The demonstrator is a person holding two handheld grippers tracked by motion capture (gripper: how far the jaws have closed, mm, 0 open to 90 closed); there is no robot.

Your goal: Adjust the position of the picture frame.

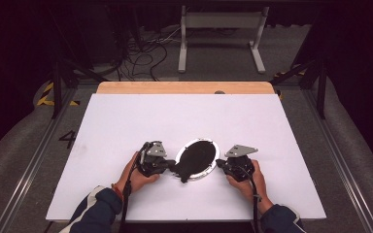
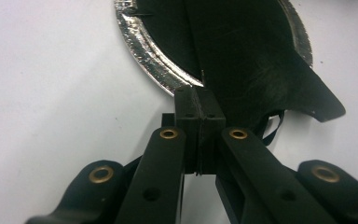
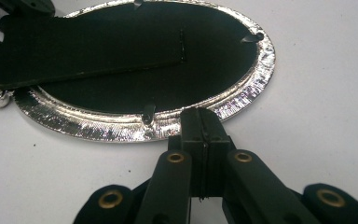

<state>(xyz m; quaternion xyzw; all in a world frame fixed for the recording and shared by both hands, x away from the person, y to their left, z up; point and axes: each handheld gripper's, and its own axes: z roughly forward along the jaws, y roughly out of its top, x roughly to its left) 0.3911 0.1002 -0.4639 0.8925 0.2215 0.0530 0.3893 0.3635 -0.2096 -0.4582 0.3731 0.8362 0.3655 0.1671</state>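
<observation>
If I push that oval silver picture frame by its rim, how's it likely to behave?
The oval frame lies back up, flat on the white table, so it should slide, not roll or tip. Its shiny metal-looking rim seems stiff and probably slippery against shut jaws. The black stand flap sticks out past the rim and may swing or catch.

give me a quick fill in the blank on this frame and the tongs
1. The silver frame has an ____ outline.
2. Its back panel is coloured ____.
3. The jaws of the left tongs and the right tongs are both ____.
4. The frame lies on a ____ table.

Missing words: oval; black; shut; white
</observation>
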